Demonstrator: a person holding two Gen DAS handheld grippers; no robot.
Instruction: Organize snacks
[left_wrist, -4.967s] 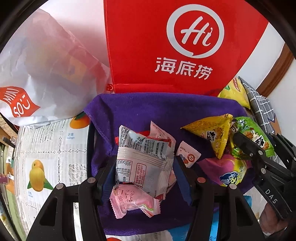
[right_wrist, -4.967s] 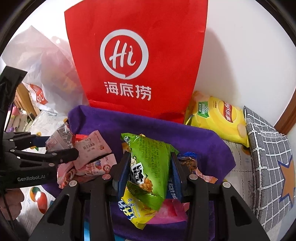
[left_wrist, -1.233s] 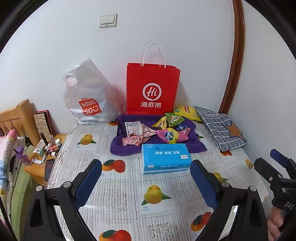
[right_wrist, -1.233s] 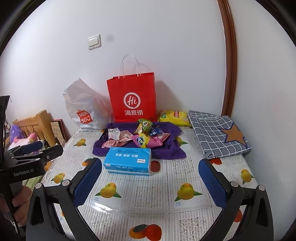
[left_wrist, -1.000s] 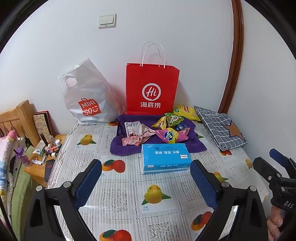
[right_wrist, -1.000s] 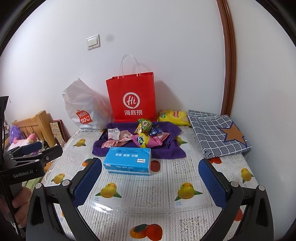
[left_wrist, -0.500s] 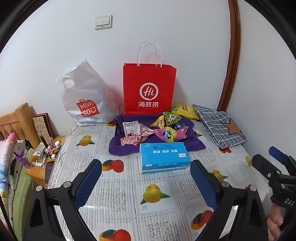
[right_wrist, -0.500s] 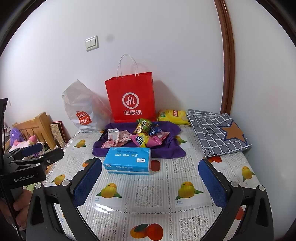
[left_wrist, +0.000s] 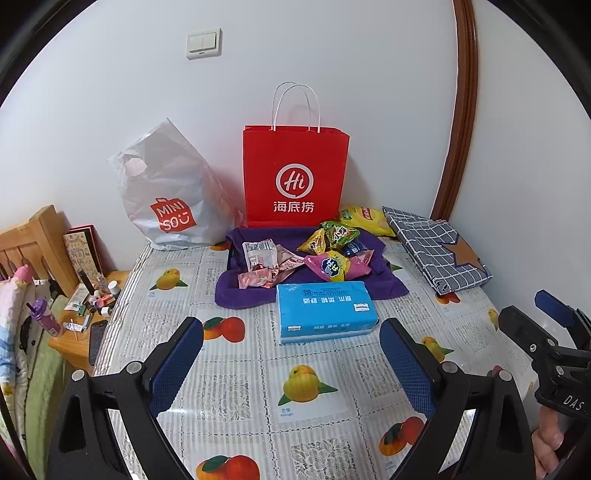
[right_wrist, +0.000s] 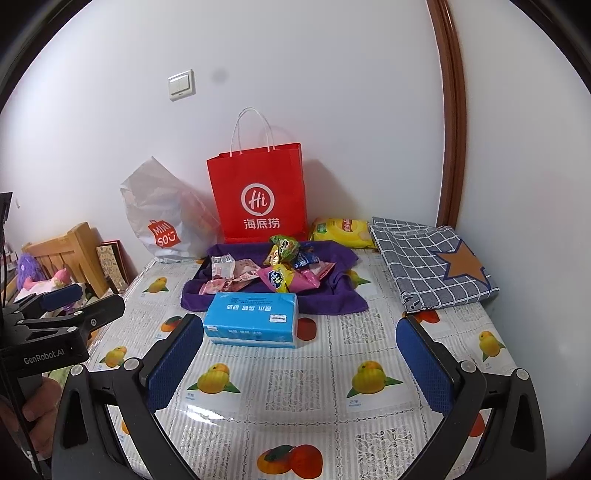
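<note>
Several snack packets lie on a purple cloth at the back of the table: pale and pink wrappers to the left, green, yellow and pink bags to the right. A yellow chip bag rests behind the cloth. My left gripper and right gripper both stand wide open and empty, well back over the near part of the table. Each gripper shows at the edge of the other's view.
A blue tissue pack lies in front of the cloth. A red paper bag and a grey plastic bag stand against the wall. A folded checked cloth lies right; a bedside table stands left.
Five seconds ago both grippers were at the cloth, shut on snack packets; they have let go and pulled far back. Over the last second, the views shift only slightly.
</note>
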